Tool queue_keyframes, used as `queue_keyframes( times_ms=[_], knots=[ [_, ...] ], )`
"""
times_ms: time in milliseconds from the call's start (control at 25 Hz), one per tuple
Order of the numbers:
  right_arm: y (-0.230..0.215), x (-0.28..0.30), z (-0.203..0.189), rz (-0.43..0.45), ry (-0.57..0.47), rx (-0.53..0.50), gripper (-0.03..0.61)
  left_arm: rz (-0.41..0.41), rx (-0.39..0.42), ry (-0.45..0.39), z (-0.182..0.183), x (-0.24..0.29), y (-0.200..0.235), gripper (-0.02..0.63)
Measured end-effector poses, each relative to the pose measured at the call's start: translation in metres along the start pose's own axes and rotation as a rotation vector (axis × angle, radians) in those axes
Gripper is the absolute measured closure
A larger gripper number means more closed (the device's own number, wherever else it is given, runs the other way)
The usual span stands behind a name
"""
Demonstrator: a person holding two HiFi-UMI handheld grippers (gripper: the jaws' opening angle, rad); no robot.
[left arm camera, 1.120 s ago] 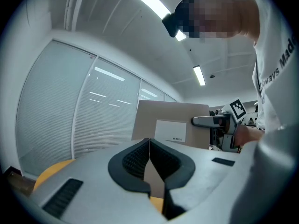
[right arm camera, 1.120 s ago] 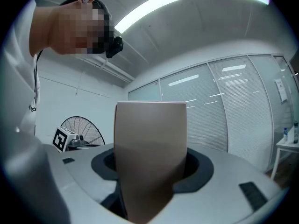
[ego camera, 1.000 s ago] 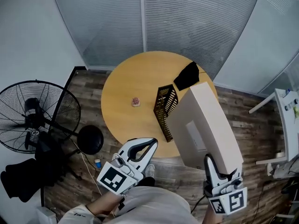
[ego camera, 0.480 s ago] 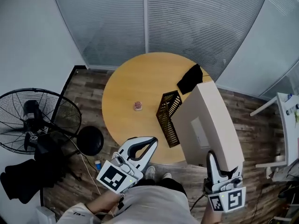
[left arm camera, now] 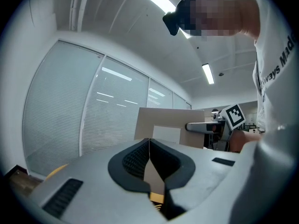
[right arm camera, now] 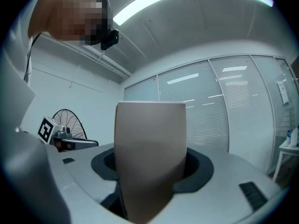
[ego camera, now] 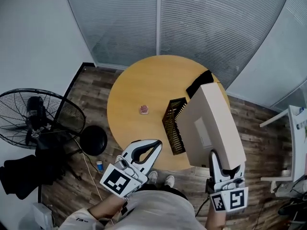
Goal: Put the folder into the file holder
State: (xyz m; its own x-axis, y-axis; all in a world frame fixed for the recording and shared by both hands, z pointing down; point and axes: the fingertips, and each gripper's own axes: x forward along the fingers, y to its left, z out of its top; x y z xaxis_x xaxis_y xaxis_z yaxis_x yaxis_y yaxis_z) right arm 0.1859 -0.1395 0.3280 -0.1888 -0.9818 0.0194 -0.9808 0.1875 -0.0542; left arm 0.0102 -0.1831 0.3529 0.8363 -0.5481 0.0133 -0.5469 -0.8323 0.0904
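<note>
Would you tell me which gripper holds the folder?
The right gripper: its jaws clamp the beige folder, while the left gripper is shut, empty.

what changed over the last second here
The folder in the right gripper has edged slightly further over the table, now hiding more of the black item beyond the file holder. Nothing taken or let go: its fingers stay clamped on the folder, the left gripper stays shut and empty, and the holder is unmoved.

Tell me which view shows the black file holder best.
The head view: the file holder stands on the round table, beside the raised folder. Neither gripper view shows it; in the right gripper view the folder fills the middle.
</note>
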Motion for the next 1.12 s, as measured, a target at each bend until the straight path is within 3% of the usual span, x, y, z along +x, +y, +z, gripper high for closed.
queue_keyframes(
  times_ms=[400,1120],
  knots=[
    [-0.007,0.027,-0.021,0.007,0.008,-0.003,0.287,0.049,0.008,0.013,-0.005,-0.006,0.009,0.588],
    [-0.012,0.062,-0.06,0.009,0.03,0.02,0.287,0.069,0.025,0.025,-0.004,-0.006,0.008,0.588]
  ],
)
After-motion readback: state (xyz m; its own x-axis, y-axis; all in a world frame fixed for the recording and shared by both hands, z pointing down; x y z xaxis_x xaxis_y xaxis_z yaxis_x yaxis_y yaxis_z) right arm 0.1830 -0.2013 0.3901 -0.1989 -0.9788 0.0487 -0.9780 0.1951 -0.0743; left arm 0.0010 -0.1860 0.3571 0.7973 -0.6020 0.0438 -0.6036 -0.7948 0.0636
